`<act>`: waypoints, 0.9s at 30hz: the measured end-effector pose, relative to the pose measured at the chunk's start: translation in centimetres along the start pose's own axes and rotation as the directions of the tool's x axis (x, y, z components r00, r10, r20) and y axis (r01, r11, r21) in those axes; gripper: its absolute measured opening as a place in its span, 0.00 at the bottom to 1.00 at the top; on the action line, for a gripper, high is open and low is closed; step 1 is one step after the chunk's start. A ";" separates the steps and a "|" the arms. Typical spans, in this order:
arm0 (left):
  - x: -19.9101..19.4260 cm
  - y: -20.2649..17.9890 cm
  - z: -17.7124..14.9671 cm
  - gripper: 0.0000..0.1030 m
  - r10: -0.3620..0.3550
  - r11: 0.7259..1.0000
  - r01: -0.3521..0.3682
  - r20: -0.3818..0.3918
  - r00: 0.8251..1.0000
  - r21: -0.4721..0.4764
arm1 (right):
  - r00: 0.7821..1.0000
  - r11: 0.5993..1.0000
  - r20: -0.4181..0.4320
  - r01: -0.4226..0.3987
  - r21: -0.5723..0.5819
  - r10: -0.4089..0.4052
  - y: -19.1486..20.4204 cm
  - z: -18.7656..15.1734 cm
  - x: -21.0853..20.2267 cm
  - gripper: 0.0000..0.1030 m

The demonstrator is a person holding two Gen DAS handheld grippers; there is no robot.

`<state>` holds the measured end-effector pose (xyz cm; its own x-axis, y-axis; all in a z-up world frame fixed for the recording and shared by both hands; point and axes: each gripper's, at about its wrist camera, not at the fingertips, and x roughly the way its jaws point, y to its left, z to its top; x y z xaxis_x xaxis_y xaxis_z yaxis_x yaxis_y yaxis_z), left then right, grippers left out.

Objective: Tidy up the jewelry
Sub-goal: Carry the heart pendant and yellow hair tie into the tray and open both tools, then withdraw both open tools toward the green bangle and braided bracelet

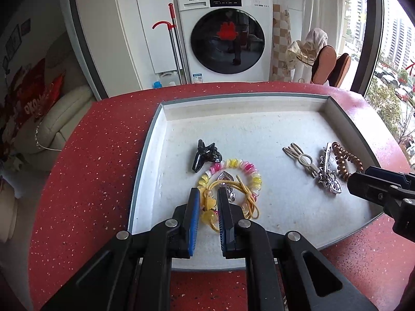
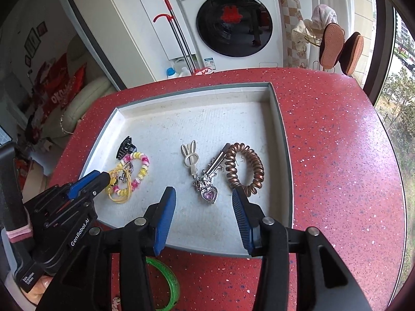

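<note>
Left wrist view: the left gripper point(image 1: 208, 202) stands narrow, its pads pinching the yellow cord point(image 1: 249, 199) and its bead inside the white tray point(image 1: 259, 132). The cord lies tangled with the pink-and-yellow bracelet point(image 1: 243, 167); a black claw clip point(image 1: 205, 154) sits just beside it.

Right wrist view: the right gripper point(image 2: 203, 199) hangs over the tray with fingers apart and nothing between them. Ahead lie the heart pendant point(image 2: 210, 195), the rabbit clip point(image 2: 190, 158) and the copper coil tie point(image 2: 243, 168), grouped closely. A green bangle point(image 2: 168, 280) rests on the red table point(image 2: 337, 155).

Judgement: sorting is under way; the next move calls for lifting the cord clear without dragging the bracelet.
</note>
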<state>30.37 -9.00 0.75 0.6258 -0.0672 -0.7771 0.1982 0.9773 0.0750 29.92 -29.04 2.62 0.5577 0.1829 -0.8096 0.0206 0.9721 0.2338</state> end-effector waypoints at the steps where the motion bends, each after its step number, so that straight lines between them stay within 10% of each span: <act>1: -0.1 0.0 0.0 0.30 -0.002 1.000 0.002 0.001 1.000 -0.001 | 1.000 1.000 0.000 0.001 -0.001 -0.001 0.0 0.0 -0.1 0.48; 8: -0.6 0.0 -0.1 0.33 -0.008 1.000 0.008 0.000 1.000 0.005 | 1.000 1.000 -0.006 0.017 -0.016 -0.017 0.2 -0.2 -0.7 0.48; 9: -0.6 0.1 0.0 0.46 -0.004 1.000 0.004 0.000 1.000 0.003 | 1.000 1.000 -0.008 0.020 -0.018 -0.020 0.2 -0.2 -0.8 0.48; 10: -0.8 0.2 0.0 0.93 0.005 1.000 -0.005 0.004 1.000 -0.004 | 1.000 1.000 -0.010 0.023 -0.022 -0.023 0.2 -0.2 -1.0 0.48; 11: -1.3 0.3 -0.1 1.00 0.023 1.000 -0.023 0.031 0.999 -0.016 | 1.000 0.999 -0.010 0.025 -0.024 -0.025 0.2 -0.3 -1.0 0.48; 17: -3.1 0.1 0.1 1.00 0.039 0.999 -0.040 0.092 0.995 0.012 | 0.999 0.999 -0.017 0.038 -0.022 -0.038 0.1 -0.5 -1.6 0.50; 22: -4.5 0.7 -0.5 1.00 0.021 1.000 -0.019 0.094 0.995 -0.021 | 0.999 0.998 0.012 0.048 -0.037 -0.047 0.6 -1.1 -2.8 0.79; 27: -6.0 1.9 -1.7 1.00 -0.006 0.998 0.011 0.084 0.996 -0.056 | 0.998 0.998 0.034 0.052 -0.033 -0.051 0.9 -1.7 -4.1 0.87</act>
<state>25.72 -6.41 4.50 0.6855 -0.0896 -0.7226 0.1622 0.9863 0.0315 26.23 -28.66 5.18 0.5842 0.1280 -0.8014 0.0219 0.9846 0.1733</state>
